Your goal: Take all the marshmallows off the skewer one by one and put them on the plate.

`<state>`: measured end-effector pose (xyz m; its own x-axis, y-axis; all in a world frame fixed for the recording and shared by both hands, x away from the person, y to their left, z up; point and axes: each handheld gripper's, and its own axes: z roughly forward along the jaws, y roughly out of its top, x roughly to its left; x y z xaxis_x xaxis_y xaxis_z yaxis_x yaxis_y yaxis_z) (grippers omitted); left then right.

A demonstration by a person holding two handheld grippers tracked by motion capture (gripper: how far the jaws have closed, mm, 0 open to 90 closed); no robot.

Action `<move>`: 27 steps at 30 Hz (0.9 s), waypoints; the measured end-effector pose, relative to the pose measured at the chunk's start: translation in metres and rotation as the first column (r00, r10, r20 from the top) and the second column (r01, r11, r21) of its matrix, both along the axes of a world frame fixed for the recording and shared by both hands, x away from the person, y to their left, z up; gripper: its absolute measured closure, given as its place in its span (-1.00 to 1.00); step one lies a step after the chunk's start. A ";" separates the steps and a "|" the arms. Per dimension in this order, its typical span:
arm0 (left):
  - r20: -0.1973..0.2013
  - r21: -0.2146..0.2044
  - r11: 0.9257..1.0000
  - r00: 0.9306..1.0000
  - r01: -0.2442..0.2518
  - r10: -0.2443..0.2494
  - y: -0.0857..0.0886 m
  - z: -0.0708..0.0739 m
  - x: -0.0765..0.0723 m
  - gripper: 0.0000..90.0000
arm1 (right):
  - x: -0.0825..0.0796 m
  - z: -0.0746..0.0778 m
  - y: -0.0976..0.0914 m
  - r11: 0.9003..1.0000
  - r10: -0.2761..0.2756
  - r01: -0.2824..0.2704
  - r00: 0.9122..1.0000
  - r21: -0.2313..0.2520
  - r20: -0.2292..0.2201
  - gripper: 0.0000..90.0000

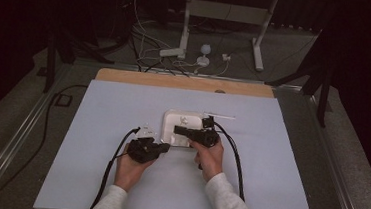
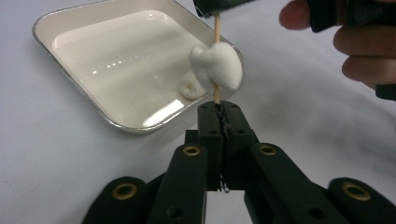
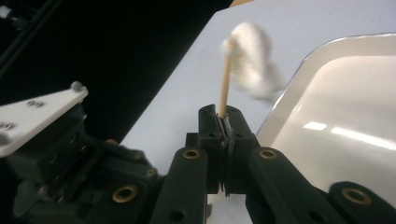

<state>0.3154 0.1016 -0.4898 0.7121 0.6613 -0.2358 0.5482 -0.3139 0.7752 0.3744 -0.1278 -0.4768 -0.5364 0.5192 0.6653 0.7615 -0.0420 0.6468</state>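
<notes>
Both claws pinch one thin wooden skewer (image 2: 216,95): the left claw (image 2: 219,112) is closed on one end, the right claw (image 3: 223,115) on the other, with a white marshmallow (image 2: 217,65) threaded between them. It hangs just above the near corner of a shallow white tray (image 2: 70,88) on the pale worktop (image 1: 118,104). If the hands pull apart or twist unevenly, I judge the stick may snap or slip free. Squeezing along it could crush the soft piece or push it off, dropping it beside the tray, where a small scrap (image 2: 190,88) already lies inside.
</notes>
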 end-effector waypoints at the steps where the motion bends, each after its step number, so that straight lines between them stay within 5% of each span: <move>1: 0.003 0.001 1.000 1.000 0.004 -0.004 0.000 0.000 0.000 0.79 | 0.001 0.000 -0.001 1.000 0.000 0.000 1.000 0.012 -0.008 0.97; 8: -0.018 0.027 1.000 1.000 0.003 -0.003 -0.006 -0.006 0.001 0.53 | 0.003 0.001 -0.005 0.999 -0.005 0.006 0.999 0.035 -0.032 0.98; 11: -0.027 0.032 0.999 1.000 0.006 -0.005 -0.007 -0.009 0.002 0.62 | 0.003 0.001 -0.004 0.999 0.002 0.000 0.999 0.050 -0.041 0.98; 14: -0.031 0.039 0.999 0.999 0.015 -0.014 -0.007 -0.008 0.001 0.99 | 0.003 0.000 -0.004 0.998 0.009 -0.006 0.999 0.056 -0.052 0.97; 27: -0.078 0.051 0.999 0.997 0.020 -0.016 0.006 -0.006 -0.007 1.00 | 0.014 0.007 -0.013 0.999 -0.045 0.045 0.998 0.005 -0.049 0.86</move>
